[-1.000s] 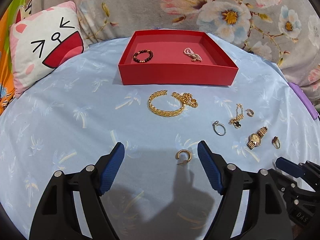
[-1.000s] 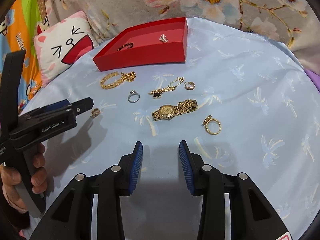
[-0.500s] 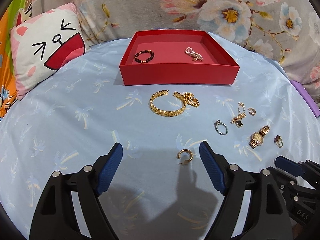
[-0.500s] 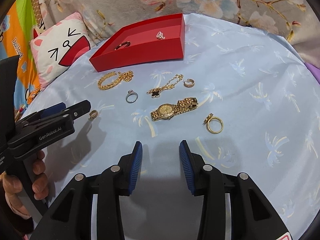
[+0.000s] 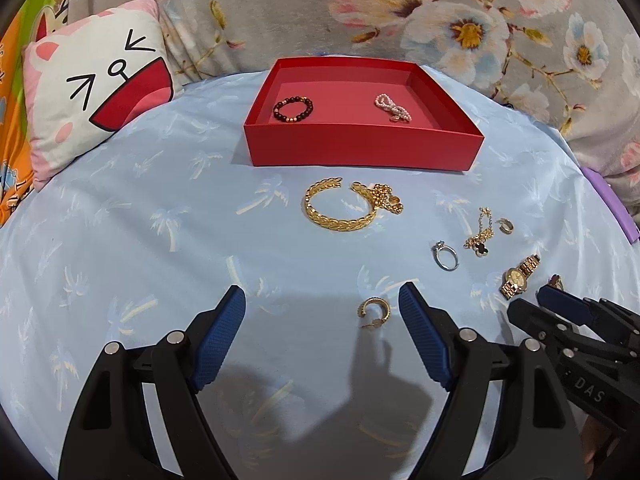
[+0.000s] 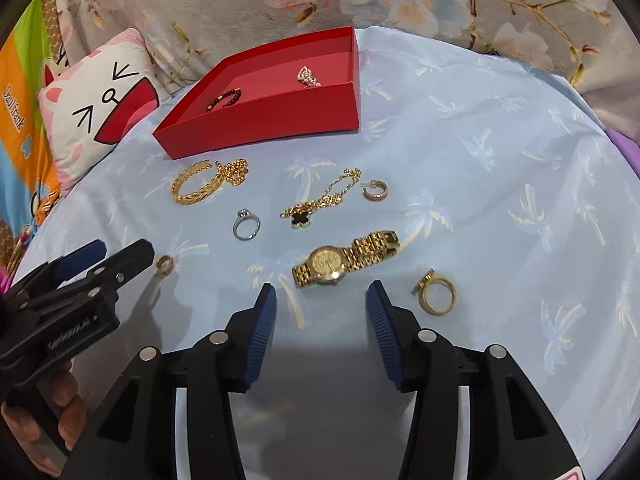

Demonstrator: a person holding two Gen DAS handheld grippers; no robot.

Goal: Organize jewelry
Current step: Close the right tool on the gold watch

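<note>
A red tray [image 5: 360, 148] at the back holds a dark bead bracelet [image 5: 293, 109] and a pearl piece [image 5: 393, 109]. On the blue cloth lie a gold cuff [image 5: 338, 210] with a gold chain [image 5: 386, 198], a silver ring [image 5: 446, 256], a clover bracelet [image 5: 480, 236], a hoop earring [image 5: 505, 226] and a gold watch [image 6: 344, 260]. My left gripper [image 5: 322, 308] is open, with a gold hoop earring [image 5: 373, 311] between its fingertips, near the right one. My right gripper [image 6: 321, 300] is open just short of the watch. A gold ring [image 6: 438, 294] lies to its right.
A cat-face pillow [image 5: 92, 92] lies at the back left, floral fabric [image 5: 440, 12] behind the tray. A purple edge [image 5: 612, 208] shows at the far right. In the right wrist view the left gripper [image 6: 80, 292] and the hand holding it fill the lower left.
My right gripper has opened wider and moved forward toward the watch. My left gripper has edged slightly back; the hoop earring stays between its fingers.
</note>
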